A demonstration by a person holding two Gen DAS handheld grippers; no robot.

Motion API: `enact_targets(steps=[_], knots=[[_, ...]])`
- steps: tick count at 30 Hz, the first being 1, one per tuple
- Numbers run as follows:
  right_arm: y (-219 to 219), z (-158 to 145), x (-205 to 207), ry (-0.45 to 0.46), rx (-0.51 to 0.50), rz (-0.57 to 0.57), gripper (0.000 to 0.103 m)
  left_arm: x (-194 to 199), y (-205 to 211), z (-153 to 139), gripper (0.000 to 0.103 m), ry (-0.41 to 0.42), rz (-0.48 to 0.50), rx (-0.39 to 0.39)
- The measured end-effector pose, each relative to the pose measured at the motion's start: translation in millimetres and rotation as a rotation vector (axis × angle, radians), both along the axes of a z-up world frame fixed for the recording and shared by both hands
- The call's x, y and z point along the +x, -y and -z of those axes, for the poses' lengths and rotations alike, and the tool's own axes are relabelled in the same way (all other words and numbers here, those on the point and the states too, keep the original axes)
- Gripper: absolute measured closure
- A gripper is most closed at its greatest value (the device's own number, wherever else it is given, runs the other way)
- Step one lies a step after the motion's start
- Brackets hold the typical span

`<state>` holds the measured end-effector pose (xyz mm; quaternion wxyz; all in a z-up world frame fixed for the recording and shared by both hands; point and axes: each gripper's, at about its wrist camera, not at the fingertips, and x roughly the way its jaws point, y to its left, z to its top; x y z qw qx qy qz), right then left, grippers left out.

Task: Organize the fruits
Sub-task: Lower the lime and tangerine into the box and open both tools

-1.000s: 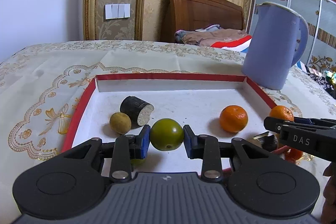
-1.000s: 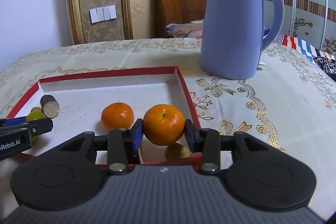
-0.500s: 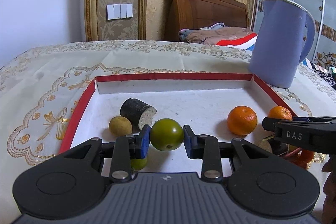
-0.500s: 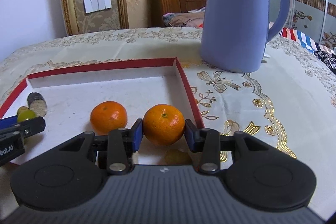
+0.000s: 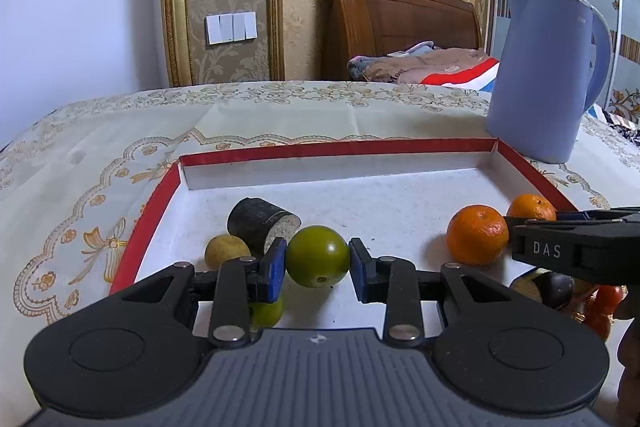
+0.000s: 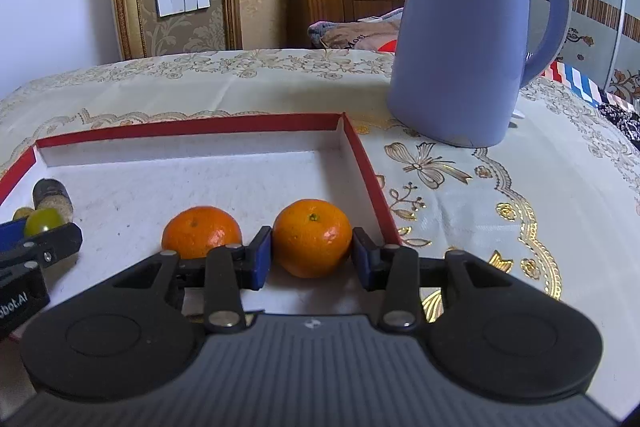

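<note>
Holding: my left gripper [image 5: 318,264] has its jaws clamped on a green round fruit [image 5: 317,256]; my right gripper [image 6: 312,259] has its jaws clamped on a mandarin [image 6: 312,237].
Green fruit: pinched on both sides by the blue pads, over the near left part of the red-rimmed tray [image 5: 344,148].
Held mandarin: stem end up, over the tray's near right corner, just inside the red right wall.
Second mandarin [image 6: 201,231]: on the white tray floor, just left of the held one, partly behind my right gripper's left finger.
Tray, left side: a dark cut cylinder with a pale face [image 5: 262,224] lies on its side; a yellowish-brown round fruit [image 5: 226,251] touches it at the near left; a yellow-green fruit [image 5: 267,313] shows under my left gripper's finger.
Outside tray, near right: a dark fruit [image 5: 560,287] and red pieces [image 5: 608,297], partly hidden.
Bench: covered in cream cloth with gold embroidery [image 6: 480,195].
Kettle [image 6: 468,35]: lavender, upright on the cloth beyond the tray's far right corner.
</note>
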<state>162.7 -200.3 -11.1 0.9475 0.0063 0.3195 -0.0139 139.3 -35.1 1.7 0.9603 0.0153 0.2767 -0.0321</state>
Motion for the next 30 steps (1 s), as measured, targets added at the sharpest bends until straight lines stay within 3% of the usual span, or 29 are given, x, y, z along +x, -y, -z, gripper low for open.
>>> enact_targets(steps=[11, 13, 18, 22, 24, 26, 30], knots=[[-1.2, 0.9, 1.9, 0.001, -0.001, -0.010, 0.062, 0.5, 1.3, 2.4, 0.068, -0.003, 0.026, -0.017], [-0.5, 0.7, 1.4, 0.002, 0.005, -0.008, 0.063, -1.0, 2.2, 2.4, 0.054, 0.002, 0.036, -0.022], [0.1, 1.2, 0.8, 0.004, 0.005, -0.008, 0.063, -4.7, 4.5, 2.3, 0.034, 0.021, 0.030, -0.006], [2.7, 1.2, -0.3, 0.008, 0.023, -0.003, 0.063, -3.9, 1.9, 1.4, 0.034, 0.024, 0.020, -0.012], [3.0, 0.6, -1.8, 0.019, 0.017, 0.004, 0.053, -4.4, 1.7, 1.3, 0.034, 0.026, 0.017, -0.010], [2.2, -0.8, -3.4, 0.030, 0.014, 0.003, 0.049, -5.4, 1.9, 1.2, 0.033, 0.030, 0.012, -0.003], [1.8, -1.1, -4.9, 0.034, 0.010, 0.002, 0.048, -7.6, 1.1, 0.7, 0.033, 0.034, 0.003, -0.005]])
